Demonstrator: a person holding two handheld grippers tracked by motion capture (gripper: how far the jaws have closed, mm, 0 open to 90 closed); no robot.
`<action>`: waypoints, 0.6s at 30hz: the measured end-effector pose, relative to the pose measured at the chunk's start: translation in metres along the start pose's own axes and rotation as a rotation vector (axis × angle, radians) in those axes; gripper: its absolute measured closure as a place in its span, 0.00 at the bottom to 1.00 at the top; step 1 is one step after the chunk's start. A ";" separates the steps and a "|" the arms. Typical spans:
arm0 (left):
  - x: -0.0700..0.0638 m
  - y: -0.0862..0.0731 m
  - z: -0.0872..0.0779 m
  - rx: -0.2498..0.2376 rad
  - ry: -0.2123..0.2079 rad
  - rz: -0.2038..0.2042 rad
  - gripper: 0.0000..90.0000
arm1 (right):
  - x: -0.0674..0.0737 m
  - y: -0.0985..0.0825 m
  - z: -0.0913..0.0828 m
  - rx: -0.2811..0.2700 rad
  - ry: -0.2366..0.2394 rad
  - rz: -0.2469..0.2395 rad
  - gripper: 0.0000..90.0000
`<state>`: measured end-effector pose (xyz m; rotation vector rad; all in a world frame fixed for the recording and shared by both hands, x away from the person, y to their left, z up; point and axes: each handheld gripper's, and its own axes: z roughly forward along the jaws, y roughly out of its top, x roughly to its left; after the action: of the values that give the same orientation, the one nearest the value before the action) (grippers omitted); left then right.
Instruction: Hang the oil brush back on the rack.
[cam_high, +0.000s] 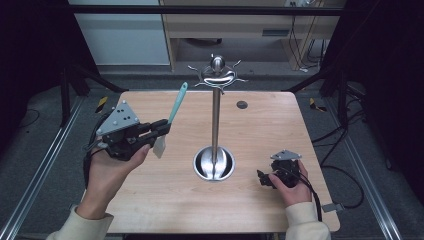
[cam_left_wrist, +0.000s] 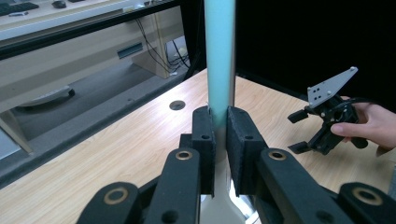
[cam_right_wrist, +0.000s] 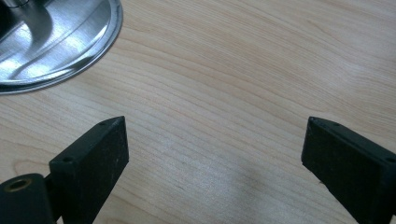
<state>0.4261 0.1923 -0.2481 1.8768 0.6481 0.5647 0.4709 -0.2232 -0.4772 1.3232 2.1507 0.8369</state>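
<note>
Left gripper (cam_high: 161, 128) raised, clamping teal spatula (cam_high: 172, 117) — right gripper (cam_high: 263, 178) spread, low

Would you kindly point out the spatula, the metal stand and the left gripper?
spatula (cam_high: 178, 104), high view, on its teal handle.
metal stand (cam_high: 215, 120), high view, on its upright pole.
left gripper (cam_left_wrist: 221, 135), left gripper view, between its fingertips.

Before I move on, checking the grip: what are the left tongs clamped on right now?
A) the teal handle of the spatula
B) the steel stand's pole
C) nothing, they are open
A: the left tongs pinch the spatula by its teal handle, blade hanging below.
</note>
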 end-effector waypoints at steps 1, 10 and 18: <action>0.000 0.000 0.000 0.000 -0.004 -0.003 0.91 | 0.000 0.000 0.000 0.000 0.000 -0.001 0.09; -0.002 0.002 0.003 -0.006 -0.026 -0.006 0.91 | 0.000 0.000 0.000 0.003 0.004 0.001 0.09; -0.003 0.005 0.006 -0.005 -0.036 -0.006 0.91 | 0.000 0.000 0.000 0.005 0.005 0.002 0.09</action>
<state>0.4286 0.1844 -0.2463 1.8758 0.6282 0.5265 0.4705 -0.2233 -0.4771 1.3274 2.1563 0.8374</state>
